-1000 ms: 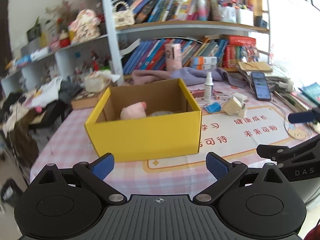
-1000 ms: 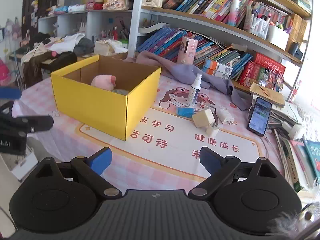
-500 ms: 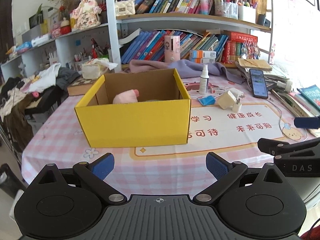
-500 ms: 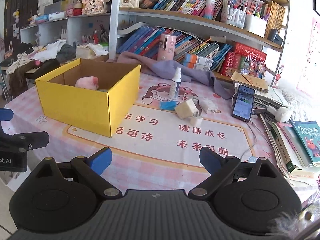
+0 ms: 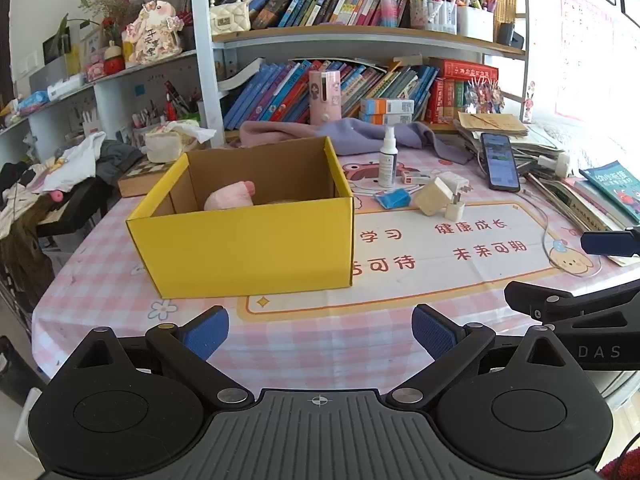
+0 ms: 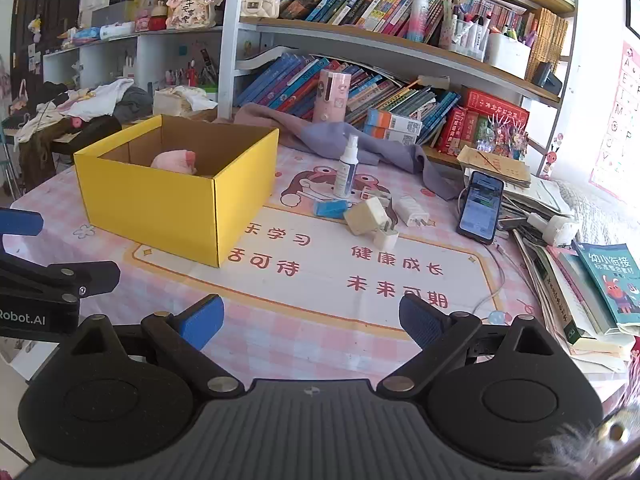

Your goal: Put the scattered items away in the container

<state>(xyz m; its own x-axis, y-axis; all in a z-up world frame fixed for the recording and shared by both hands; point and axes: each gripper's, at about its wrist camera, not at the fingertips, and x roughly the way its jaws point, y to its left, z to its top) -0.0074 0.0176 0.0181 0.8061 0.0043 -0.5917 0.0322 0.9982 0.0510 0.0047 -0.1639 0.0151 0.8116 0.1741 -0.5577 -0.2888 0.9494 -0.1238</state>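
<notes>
The yellow box (image 5: 248,240) stands open-topped on the pink checked worktop (image 5: 100,280), and everything else is placed here against it. Inside it, toward its left side, lies a pink plush toy (image 5: 232,198). The left gripper (image 5: 320,330) hovers above the near edge of the worktop, just in front of the box, its blue-padded jaws spread wide with nothing between them. The right gripper (image 6: 310,318) is to the right of the box and nearer the camera — jaws likewise wide apart and empty — facing the printed mat (image 6: 360,276) on which the box's right part rests. The loose items lie in a cluster to the right of the box and a little behind its front face: a white spray bottle (image 6: 346,168) standing upright, a blue packet (image 6: 330,209) lying flat near the bottle's foot, a cream charger block (image 6: 366,216) tilted on an edge, a small white plug (image 6: 386,239) touching it, and a white adapter (image 6: 412,211) just beyond. All are well apart from both grippers. Farther right of the box a phone (image 6: 480,205) leans against stacked papers.
</notes>
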